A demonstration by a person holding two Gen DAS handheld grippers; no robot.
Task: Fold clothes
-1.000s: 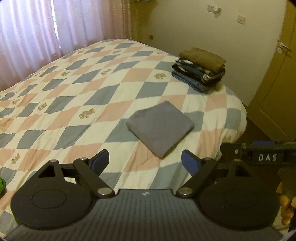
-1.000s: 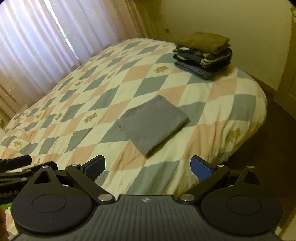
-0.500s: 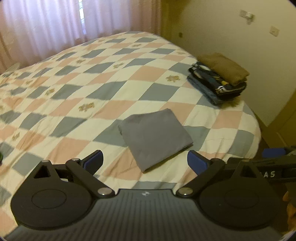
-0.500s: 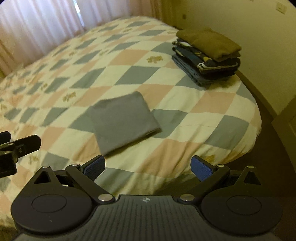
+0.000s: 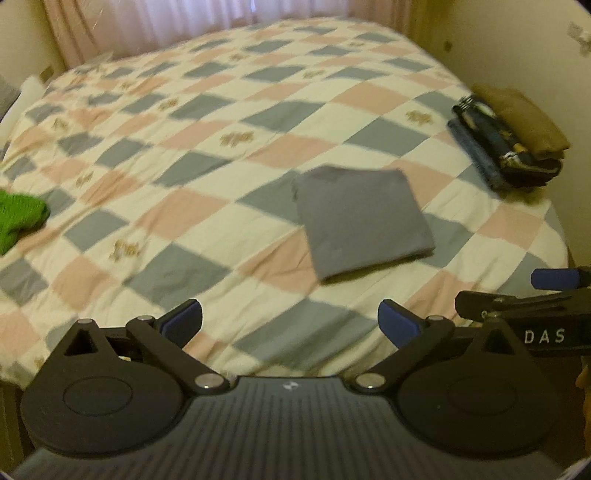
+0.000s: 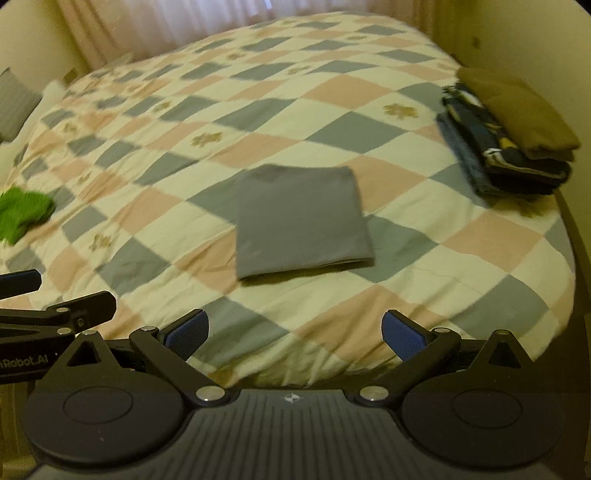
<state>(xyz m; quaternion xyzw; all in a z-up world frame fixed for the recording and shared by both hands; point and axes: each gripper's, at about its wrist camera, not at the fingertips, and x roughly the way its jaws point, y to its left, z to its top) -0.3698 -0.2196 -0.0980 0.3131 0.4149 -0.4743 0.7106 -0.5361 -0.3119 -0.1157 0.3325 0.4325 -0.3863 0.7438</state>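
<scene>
The left gripper [image 5: 290, 321] is hanging over the near edge of the bed [image 5: 258, 354], and its jaws are opening wide with nothing between them. A second ago they were a bit closer together. The right gripper [image 6: 293, 328] is just beside it, spread wide too, and holding nothing.

Both views have swung around since a second ago. The gray folded cloth [image 6: 301, 221] was sitting like a diamond in the views, and now its near edge is almost facing the grippers. It is lying flat on the bed, a little way in from the near edge, with nothing on top of it. It looks like this piece is done being folded. I am guessing the grippers are getting ready to pick it up and carry it away.

Farther off on the right, close to the wall, a stack of folded clothes [image 6: 506, 136] is sitting on the bed, with a brown piece on top. That looks like the place where the gray cloth belongs. The quilt between the cloth and the stack is bare, so nothing is standing in the way.

On the far left a green cloth [image 5: 18, 218] is lying bunched up, well apart from the gray one. It looks like it is not folded yet. At the very back, the curtains [image 5: 184, 14] are glowing with light.
</scene>
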